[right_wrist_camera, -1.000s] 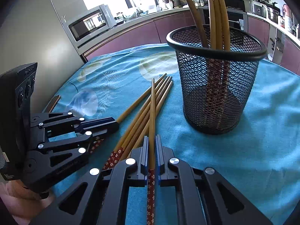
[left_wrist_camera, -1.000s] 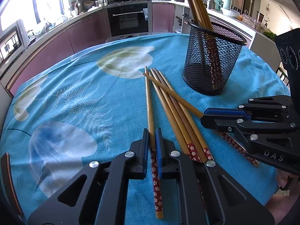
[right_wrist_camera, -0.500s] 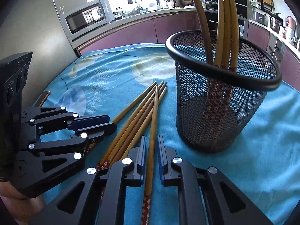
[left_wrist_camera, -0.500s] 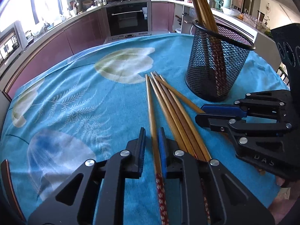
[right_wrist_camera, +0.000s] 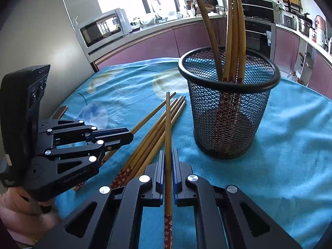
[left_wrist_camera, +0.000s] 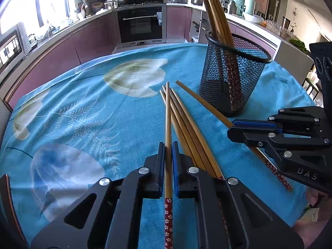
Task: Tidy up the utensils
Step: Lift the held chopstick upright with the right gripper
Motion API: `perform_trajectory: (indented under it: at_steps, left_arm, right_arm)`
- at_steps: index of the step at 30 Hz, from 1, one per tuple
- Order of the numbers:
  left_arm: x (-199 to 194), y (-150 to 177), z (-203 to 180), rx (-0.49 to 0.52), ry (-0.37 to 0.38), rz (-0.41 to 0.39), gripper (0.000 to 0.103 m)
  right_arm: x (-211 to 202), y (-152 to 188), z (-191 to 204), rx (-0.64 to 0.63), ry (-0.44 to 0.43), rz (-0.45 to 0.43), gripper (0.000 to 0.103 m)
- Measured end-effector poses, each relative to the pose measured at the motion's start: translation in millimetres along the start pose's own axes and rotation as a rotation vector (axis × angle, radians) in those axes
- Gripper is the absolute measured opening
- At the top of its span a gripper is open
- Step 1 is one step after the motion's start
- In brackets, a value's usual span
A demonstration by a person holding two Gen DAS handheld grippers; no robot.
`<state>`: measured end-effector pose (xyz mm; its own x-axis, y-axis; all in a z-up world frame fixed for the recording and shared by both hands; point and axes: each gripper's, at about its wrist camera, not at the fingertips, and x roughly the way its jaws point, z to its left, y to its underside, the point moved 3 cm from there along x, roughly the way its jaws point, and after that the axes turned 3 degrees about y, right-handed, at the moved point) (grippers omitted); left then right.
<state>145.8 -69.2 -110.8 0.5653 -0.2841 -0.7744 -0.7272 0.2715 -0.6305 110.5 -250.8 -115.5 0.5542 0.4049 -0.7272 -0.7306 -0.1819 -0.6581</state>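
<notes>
Chopstick (right_wrist_camera: 168, 137) lifted (between right jaws)

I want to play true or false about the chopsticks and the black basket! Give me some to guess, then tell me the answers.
1. The mesh basket lies on its side. False: it stands upright.
2. The left tongs grip one chopstick. True.
3. The right tongs are empty. False: they grip a chopstick too.
4. Chopsticks already stand in the basket. True.
5. The tablecloth is red. False: it is blue.
</notes>
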Motion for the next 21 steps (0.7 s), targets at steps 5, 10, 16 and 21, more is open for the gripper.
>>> perform_trajectory:
  at_steps: [5,10,16,21]
  left_arm:
    - [-22,-1,-1,-0.003,0.016,-0.039,0.008]
    - [-47,-7,-2,-0.015,0.062,-0.085,0.008]
    - [-82,-26,-9,-0.005,0.135,-0.159,0.008]
    - [-110,-51,-16,0.007,0.191,-0.234,0.008]
  right_arm:
    - [-21,1,-1,0.003,-0.025,-0.04,0.006]
    - [-45,-2,-5,0.017,-0.036,-0.1,0.006]
    - [-77,-17,-19,0.031,-0.031,-0.196,0.006]
    - [-97,-39,-28,0.037,-0.013,-0.28,0.006]
